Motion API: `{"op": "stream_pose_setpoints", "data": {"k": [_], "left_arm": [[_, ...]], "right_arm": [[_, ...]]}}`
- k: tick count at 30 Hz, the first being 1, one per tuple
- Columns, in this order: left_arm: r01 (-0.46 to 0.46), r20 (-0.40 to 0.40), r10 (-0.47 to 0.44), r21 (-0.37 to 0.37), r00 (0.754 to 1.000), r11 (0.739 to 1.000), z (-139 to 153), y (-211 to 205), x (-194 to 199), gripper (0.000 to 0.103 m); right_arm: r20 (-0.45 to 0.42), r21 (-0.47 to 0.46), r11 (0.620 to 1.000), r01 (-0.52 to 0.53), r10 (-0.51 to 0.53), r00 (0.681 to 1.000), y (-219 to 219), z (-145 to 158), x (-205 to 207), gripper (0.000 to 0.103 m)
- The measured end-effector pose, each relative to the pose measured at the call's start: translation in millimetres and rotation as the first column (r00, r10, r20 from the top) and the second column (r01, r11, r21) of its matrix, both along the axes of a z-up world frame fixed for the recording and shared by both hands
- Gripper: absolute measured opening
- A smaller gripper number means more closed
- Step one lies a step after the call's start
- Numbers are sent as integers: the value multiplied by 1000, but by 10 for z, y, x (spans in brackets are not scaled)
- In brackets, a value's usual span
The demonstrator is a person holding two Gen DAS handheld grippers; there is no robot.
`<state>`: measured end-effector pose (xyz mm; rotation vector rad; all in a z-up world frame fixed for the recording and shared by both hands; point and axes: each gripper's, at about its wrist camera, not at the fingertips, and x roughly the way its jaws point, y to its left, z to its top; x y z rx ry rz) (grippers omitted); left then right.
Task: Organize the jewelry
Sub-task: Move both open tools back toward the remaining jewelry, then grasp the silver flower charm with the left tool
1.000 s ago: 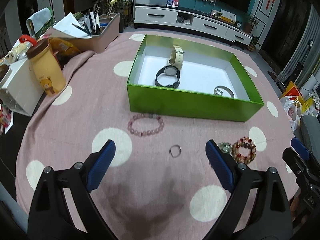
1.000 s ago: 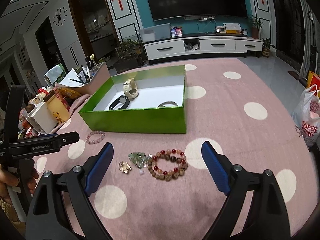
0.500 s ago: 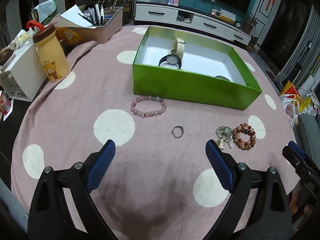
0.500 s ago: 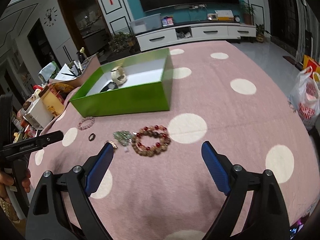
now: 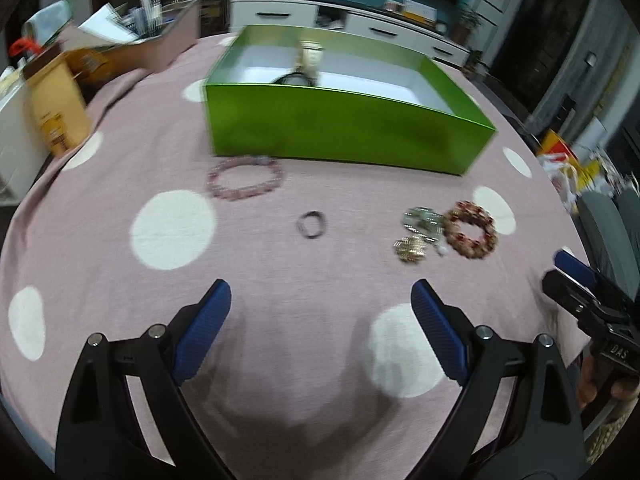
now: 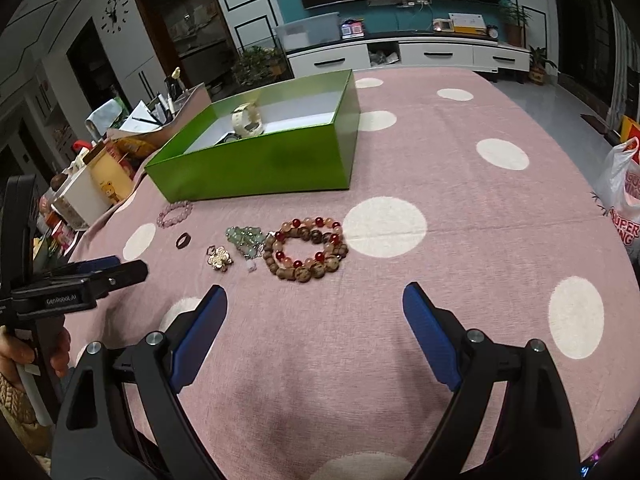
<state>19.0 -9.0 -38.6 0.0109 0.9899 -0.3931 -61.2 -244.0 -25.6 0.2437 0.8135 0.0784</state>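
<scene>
Pink tablecloth [image 6: 460,208]; both grippers' fingers [image 6: 426,328] wide, empty.

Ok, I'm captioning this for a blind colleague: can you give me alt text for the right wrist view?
Open blue-padded right tongs hover over a pink polka-dot tablecloth, empty. Ahead lie a red-and-brown beaded bracelet, a green bead cluster, a small dark ring and a pink bead bracelet, before an open green box.

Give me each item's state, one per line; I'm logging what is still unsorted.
left gripper: open, empty
right gripper: open, empty
green box: lidless, watches inside
pink bead bracelet: on cloth, outside box
dark ring: on cloth
red-brown bead bracelet: on cloth
green bead piece: on cloth
gold brooch: on cloth
</scene>
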Motion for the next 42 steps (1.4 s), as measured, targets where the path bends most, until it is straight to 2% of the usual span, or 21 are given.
{"op": "stream_pose_setpoints", "data": {"k": [6,13,19,20,22,25,27,29,36,42], "left_arm": [[83,19,-83,6,996,997,-60,-315,15,91],[129,30,-130,31,991,991,-173,-583,127,86],[157,34,-160,68,987,985,-293,-749,201,72],[157,35,-160,72,987,985,-308,-764,214,66],[160,52,-165,87,985,983,-315,-795,219,63],[166,69,-173,100,982,981,-318,-832,224,48],[175,83,-185,111,979,978,-318,-852,207,30],[180,90,-191,113,978,977,-315,-859,200,23],[176,93,-182,73,979,982,-233,-739,187,19],[169,89,-173,50,981,984,-218,-636,180,19]], "right_arm": [[-4,-1,1000,-14,14,1000,2,-49,28,90],[-11,41,999,16,-15,1000,-105,-122,74,89],[-9,57,998,36,-36,999,-172,-147,103,89],[-11,59,998,37,-37,999,-179,-152,109,87],[-16,59,998,36,-35,999,-184,-166,130,84],[-21,58,998,29,-28,999,-185,-184,180,79],[-25,65,998,26,-25,999,-183,-200,231,73],[-29,67,998,21,-19,999,-170,-214,282,67],[-48,60,998,7,-4,999,-110,-260,508,47],[-64,28,1000,7,-5,998,-54,-298,660,37]]}}
